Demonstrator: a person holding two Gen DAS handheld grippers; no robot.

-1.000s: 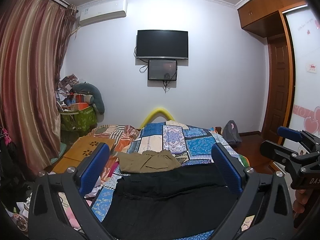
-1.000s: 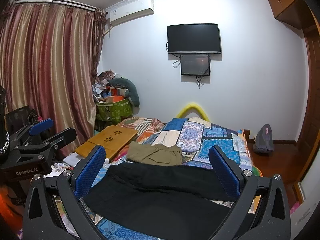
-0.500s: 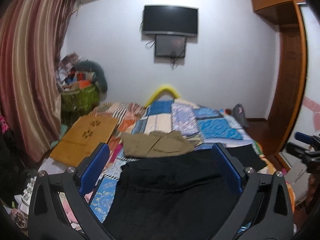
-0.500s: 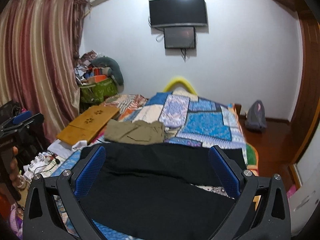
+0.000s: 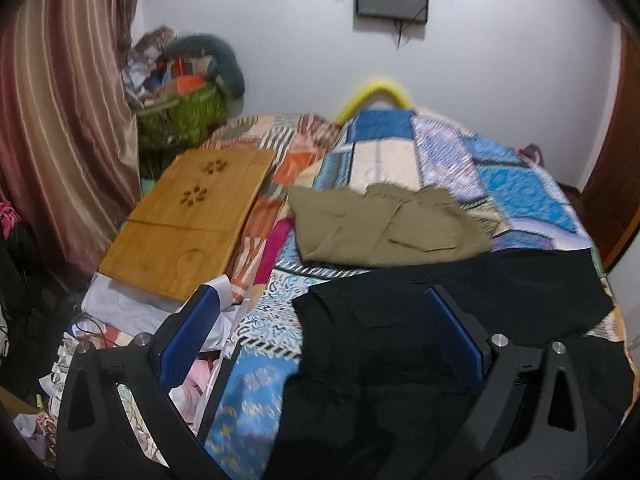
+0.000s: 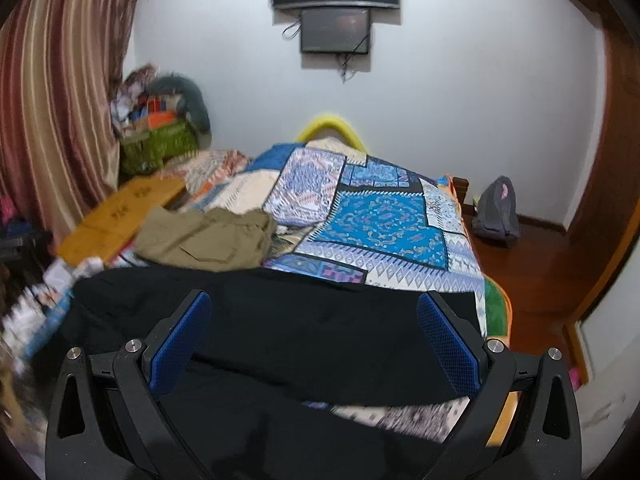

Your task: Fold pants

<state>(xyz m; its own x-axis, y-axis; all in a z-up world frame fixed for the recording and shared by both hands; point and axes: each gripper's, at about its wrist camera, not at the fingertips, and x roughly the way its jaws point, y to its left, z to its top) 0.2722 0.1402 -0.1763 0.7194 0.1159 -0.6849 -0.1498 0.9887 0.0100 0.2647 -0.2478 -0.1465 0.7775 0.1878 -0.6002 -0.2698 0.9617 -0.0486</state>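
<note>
Pants: black pants [image 5: 460, 312] lie spread flat across the near end of our bed [image 6: 384, 216], dark and a bit wrinkled.
Place: they sit under and just ahead of both claws.
Left claw: our left gripper [image 5: 320, 328] is wide open and holds nothing; we cannot tell if it touches the cloth.
Right claw: our right gripper [image 6: 312, 328] is wide open too, with nothing in it.
Nearby: folded green-brown pants [image 5: 384, 228] lie just behind; a wooden tray [image 5: 192, 220] lies left.

Bed w/ patchwork quilt [image 6: 380, 216] — black pants [image 6: 304, 320] spread at near end, olive pants [image 5: 380, 228] behind, wooden tray [image 5: 192, 220] left.
</note>
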